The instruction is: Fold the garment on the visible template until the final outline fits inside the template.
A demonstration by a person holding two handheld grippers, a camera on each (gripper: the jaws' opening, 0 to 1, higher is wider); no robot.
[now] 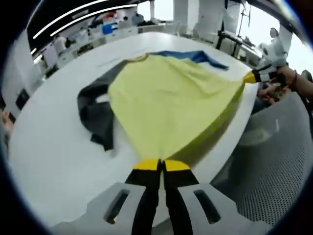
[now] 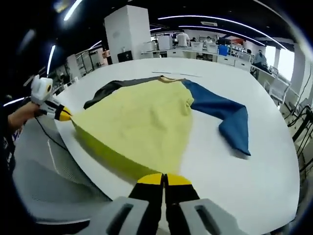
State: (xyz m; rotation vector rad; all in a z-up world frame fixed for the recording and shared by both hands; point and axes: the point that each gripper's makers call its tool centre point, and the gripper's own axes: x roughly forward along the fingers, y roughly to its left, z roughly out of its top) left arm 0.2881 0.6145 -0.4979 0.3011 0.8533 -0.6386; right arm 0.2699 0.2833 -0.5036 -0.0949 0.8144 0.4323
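Both the left gripper (image 1: 162, 165) and right gripper (image 2: 164, 179) had jaws pinched closed on the hem of the yellow garment (image 1: 171, 105), stretched across the white table (image 1: 54, 152), blue sleeve (image 2: 222, 115) and grey sleeve (image 1: 95, 115) flanking it; no writing readable

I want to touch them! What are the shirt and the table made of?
The shirt looks like soft, matte knit cloth: it wrinkles and drapes at the hem. The table looks hard, smooth and white, maybe laminate or plastic; the exact material is unclear.
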